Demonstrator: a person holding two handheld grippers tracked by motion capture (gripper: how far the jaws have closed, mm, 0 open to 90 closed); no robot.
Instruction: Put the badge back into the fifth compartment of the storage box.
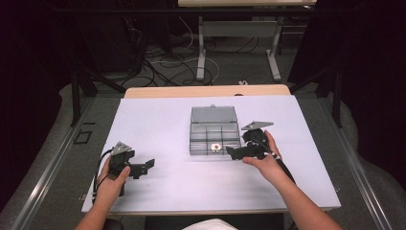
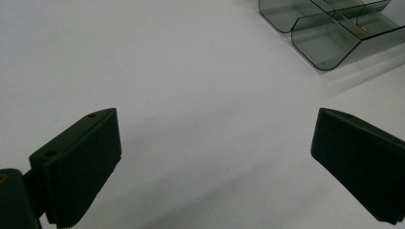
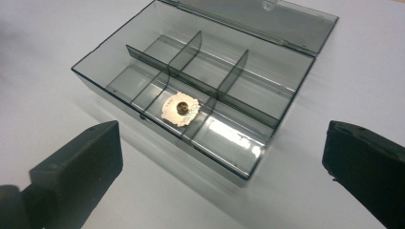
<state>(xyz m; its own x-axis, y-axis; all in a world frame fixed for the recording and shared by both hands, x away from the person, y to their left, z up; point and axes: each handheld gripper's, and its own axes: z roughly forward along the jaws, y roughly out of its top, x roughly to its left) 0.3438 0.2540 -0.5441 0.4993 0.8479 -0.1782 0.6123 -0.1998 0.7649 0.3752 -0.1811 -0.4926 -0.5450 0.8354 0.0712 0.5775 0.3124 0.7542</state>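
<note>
Jaws of matte black, blocky and wedge-shaped, stood wide apart on the right gripper (image 1: 233, 152), which held nothing; its own view showed the two pads spread to either edge with bare table between them. A hand (image 1: 265, 160) wrapped its body, a grey three-cornered plate (image 1: 257, 125) sat on top, and its tips lay just beside the near right corner of the box (image 3: 191, 95). Directly ahead of those jaws sat that box, a shallow rectangular case of smoky translucent plastic, glossy, with rounded corners and thin dividers cutting it into two rows of three compartments. Its hinged lid (image 3: 258, 19) lay folded back flat on the far side. In the middle compartment of the nearer row rested a small pale metallic piece with a scalloped edge and a dark round centre, the trinket (image 3: 180, 109), lying flat on the floor of the cell and touching the divider beside it. Well apart to the left, the left gripper (image 1: 146, 166) also hung open and empty over the smooth white table (image 1: 158, 124), gripped by the other hand (image 1: 112, 184); from its view a rounded corner of the box (image 2: 329, 38) showed up and to the right. Beyond the table's far wooden edge lay a grey floor with tangled cables (image 1: 163, 64) and the legs of another bench (image 1: 237, 43).
</note>
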